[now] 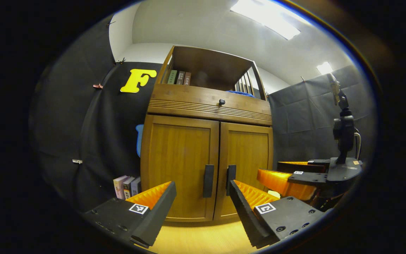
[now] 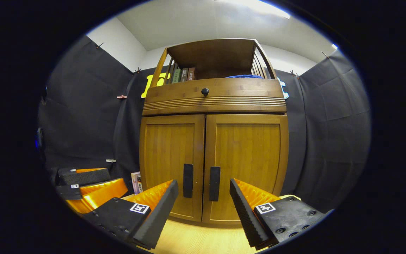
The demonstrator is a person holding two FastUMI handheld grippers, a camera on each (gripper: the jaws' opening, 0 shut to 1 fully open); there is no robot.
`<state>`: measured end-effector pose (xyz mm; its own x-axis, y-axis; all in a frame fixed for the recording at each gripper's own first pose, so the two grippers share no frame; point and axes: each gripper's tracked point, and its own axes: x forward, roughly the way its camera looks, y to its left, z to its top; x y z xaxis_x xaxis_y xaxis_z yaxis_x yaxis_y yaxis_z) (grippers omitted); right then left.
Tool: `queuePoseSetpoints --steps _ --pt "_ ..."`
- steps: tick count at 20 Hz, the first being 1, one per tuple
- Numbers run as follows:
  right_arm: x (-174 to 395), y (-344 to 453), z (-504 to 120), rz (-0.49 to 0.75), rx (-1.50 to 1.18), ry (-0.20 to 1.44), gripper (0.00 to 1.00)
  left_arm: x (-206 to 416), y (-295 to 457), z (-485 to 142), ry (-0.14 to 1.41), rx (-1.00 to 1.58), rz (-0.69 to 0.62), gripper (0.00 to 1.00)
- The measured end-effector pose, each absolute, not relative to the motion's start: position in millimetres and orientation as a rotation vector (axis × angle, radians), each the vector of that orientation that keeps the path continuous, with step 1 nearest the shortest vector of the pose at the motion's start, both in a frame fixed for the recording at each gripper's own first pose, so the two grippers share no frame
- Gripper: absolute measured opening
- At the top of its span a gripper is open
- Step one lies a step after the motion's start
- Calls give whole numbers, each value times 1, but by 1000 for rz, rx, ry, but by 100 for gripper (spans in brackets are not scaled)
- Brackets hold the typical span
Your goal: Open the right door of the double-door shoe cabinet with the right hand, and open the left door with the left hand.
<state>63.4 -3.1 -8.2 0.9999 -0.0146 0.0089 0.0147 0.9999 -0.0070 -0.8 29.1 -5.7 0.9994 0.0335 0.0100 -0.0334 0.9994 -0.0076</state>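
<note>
In front of both grippers, on a pale wood floor [image 2: 196, 240]: one double-door shoe cabinet [image 2: 213, 148], both doors closed, nothing yet touched

Right door [image 2: 247, 165]: flush with its frame; dark vertical right handle [image 2: 214, 183] set by the centre seam. Right gripper [image 2: 203, 206]: fingers spread wide apart, empty, held off the cabinet, the handle seen between its fingers.

Left door [image 1: 180, 165]: closed; dark vertical left handle [image 1: 208, 180] by the seam. Left gripper [image 1: 203, 208]: fingers wide apart, holding nothing, short of the door, both handles seen between its fingers.

Also present: a drawer with a round knob [image 2: 205, 91] above the doors; an open shelf on top with books [image 2: 183, 74] and a blue cloth [image 2: 243, 76]; more books [image 1: 127, 187] standing on the floor left of the cabinet.

Risks, as judged:
- The two handles stand just beside each other across the seam; a wide-open approach could take in the wrong handle, or both, and jam the doors against one another.
- Both grippers work near the seam; they may knock together on approach.
- Closing on the handle's edge rather than around it could let it slip out on the pull.
- Pulling straight back rather than along the hinge arc could strain the grip or shift the cabinet.
- The left door, swinging out, may meet the floor books; whether it clears them cannot be told
</note>
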Motion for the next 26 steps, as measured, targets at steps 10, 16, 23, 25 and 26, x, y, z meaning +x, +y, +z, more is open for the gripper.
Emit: queuePoseSetpoints --steps 10,16,23,25,26 --pt "174 -31 -49 -151 -15 27 93 -2 66 -10 -21 19 68 94" --pt "215 -43 -85 -185 11 96 88 6 82 -16 -21 18 72 94" --pt "233 -45 -91 -183 -27 63 53 21 87 -30 -1 -19 59 94" --pt "233 -46 -92 -176 -43 64 40 24 86 -34 6 -28 56 94" --pt "229 -46 -92 -168 -49 76 33 24 85 -35 7 -32 51 94"
